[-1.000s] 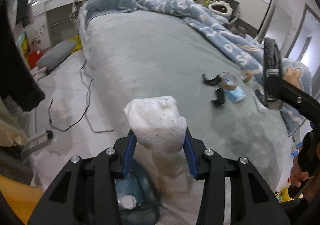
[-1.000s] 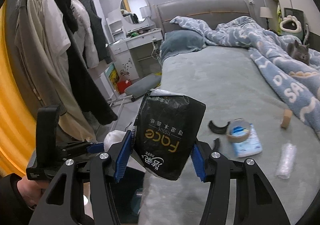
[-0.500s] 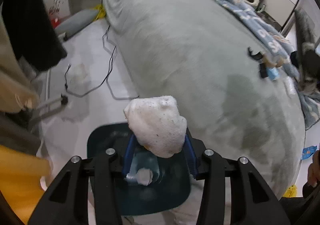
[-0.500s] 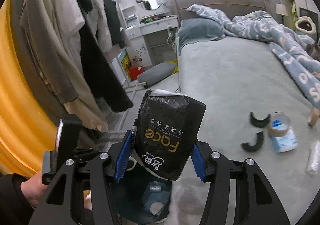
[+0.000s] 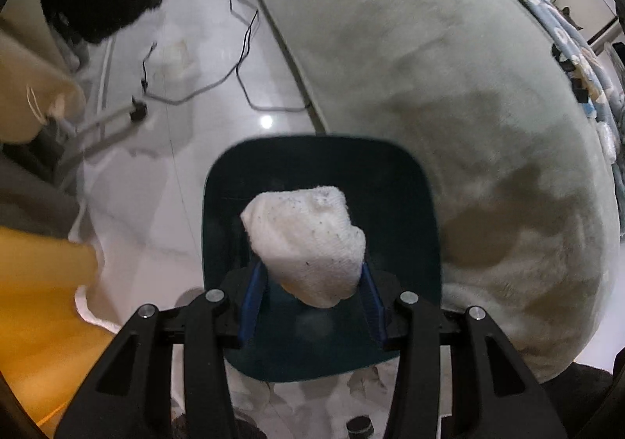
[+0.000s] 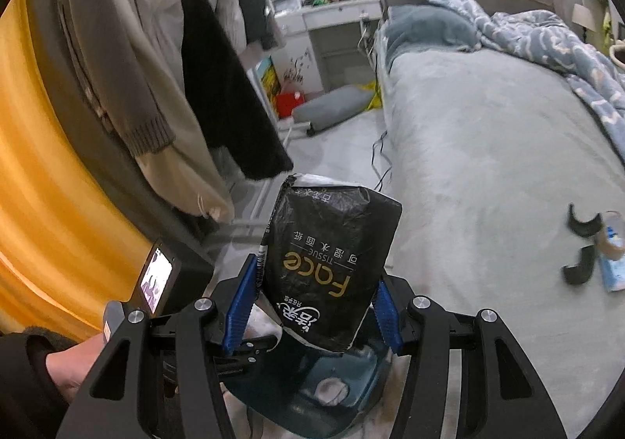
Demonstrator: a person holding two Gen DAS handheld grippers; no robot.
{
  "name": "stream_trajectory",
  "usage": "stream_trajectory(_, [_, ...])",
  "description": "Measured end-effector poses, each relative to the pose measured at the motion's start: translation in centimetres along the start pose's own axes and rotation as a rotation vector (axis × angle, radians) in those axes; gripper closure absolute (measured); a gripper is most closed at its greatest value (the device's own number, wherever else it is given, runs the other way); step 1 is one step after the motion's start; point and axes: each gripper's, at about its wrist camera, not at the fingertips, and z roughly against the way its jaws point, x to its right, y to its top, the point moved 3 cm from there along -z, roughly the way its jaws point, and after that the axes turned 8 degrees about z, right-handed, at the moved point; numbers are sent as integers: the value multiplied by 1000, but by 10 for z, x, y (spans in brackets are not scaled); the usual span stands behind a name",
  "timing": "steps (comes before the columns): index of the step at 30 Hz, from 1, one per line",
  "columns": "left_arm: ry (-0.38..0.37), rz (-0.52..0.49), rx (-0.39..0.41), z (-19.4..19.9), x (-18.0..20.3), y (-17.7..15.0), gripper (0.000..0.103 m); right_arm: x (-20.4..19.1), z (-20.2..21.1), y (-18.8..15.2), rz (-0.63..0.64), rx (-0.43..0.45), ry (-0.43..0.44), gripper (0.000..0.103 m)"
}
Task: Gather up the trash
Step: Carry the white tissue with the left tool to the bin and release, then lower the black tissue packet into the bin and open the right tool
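Black tissue pack [image 6: 332, 267] reads "Face TISSUE", upside down

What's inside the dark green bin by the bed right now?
In the right wrist view the bin holds a white crumpled wad and some pale blue trash. The black tissue pack and the fingers hide the rest.

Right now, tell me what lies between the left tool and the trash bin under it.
Only the dirty white wad, clamped in the left tool directly over the dark teal bin. The left wrist view shows nothing else in between.
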Motion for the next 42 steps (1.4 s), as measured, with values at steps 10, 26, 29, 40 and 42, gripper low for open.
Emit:
stream_trajectory(10, [-2,9,-126,-27,-23,-18,45,-13,-47,-5,5,-102,14,47])
stream_trajectory(26, [-25,20,31,24,-58,-9,26,-23,-136,-42,3,-339,-10,47])
stream_trajectory(29, [-19,26,74,36,-64,-4,28,-25,-148,-49,1,-370,-17,47])
stream_trajectory(40, [-27,-33,294,92,-64,10,36,-37,-192,-74,28,-480,-24,47])
stream_trajectory(42, [-36,-41,322,100,-64,11,36,-37,-197,-78,25,-493,-26,47])
